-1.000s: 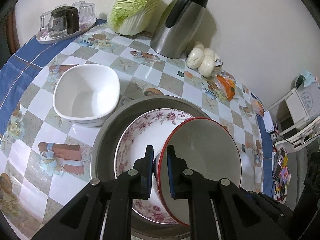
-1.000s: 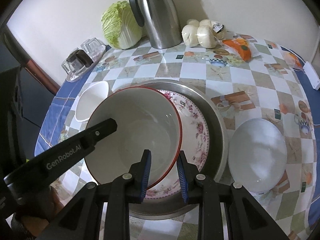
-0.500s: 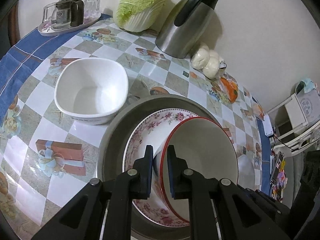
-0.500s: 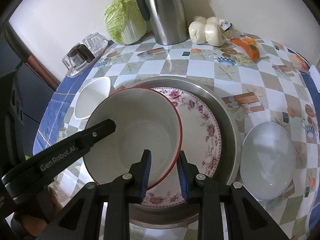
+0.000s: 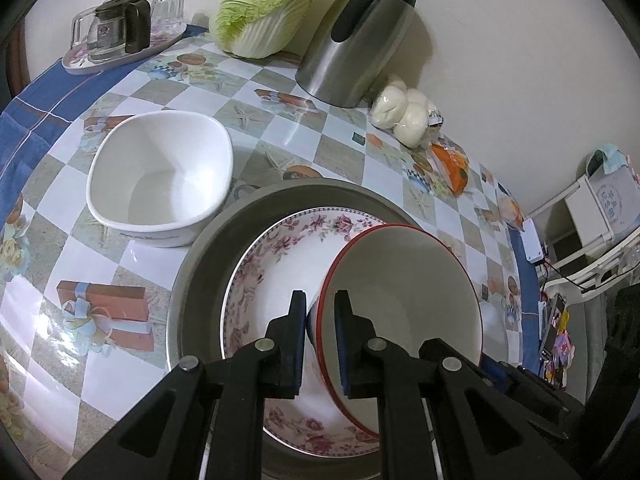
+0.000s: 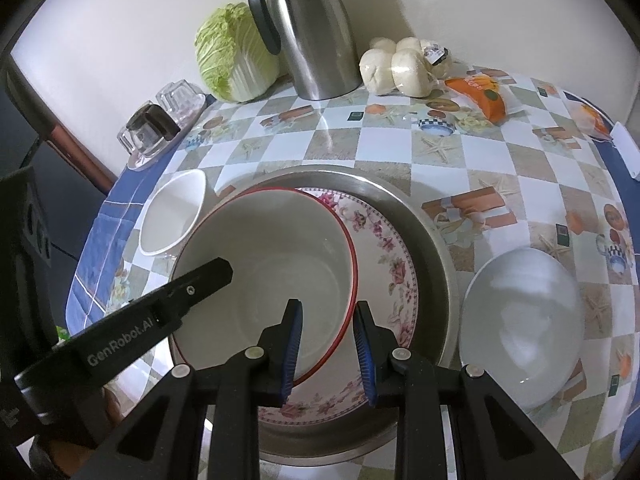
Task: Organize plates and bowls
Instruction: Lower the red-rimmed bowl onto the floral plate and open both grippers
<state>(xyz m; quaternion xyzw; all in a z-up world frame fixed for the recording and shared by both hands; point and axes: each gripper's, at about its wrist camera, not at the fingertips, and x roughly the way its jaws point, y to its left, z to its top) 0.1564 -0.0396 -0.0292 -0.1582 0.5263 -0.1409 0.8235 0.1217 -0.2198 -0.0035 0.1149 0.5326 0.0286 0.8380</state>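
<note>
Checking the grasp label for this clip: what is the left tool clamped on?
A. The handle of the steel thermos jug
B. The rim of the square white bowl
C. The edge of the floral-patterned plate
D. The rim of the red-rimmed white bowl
D: in the left wrist view, the left tool has one finger inside and one outside the wall of the red-rimmed white bowl, which tilts above the floral-patterned plate.

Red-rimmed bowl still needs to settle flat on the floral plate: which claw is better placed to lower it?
Left. The left claw is shut on the rim of the red-rimmed bowl, which is tilted over the floral plate. The right claw straddles the opposite rim, with a gap at one pad.
</note>
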